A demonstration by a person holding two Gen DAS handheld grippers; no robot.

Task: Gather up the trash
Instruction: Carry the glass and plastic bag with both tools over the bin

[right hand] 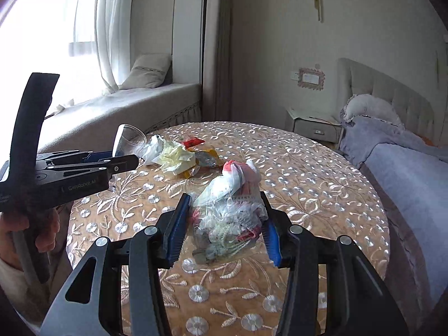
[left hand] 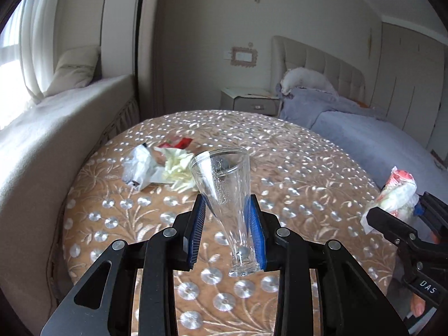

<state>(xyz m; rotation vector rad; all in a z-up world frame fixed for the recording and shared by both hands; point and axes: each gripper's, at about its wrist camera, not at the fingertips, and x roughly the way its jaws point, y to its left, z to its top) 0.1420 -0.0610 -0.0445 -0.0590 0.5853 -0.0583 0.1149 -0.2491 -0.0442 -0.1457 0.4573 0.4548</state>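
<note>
A clear bag stuffed with wrappers (right hand: 228, 218) was held up above the table, knotted top tilted away. Crumpled white paper (left hand: 140, 166), a yellowish wad (left hand: 179, 172) and a red wrapper (left hand: 179, 142) were left heaped together.

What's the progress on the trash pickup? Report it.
Done: some wrappers already sit inside the clear bag, held by the right gripper. In hand: the left gripper grips an empty glass. Left: crumpled paper and wrappers lie on the round table.

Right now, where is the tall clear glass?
The tall clear glass is clamped between the left gripper's blue pads, tilted, above the round table. The crumpled trash pile lies just beyond its rim.
</note>
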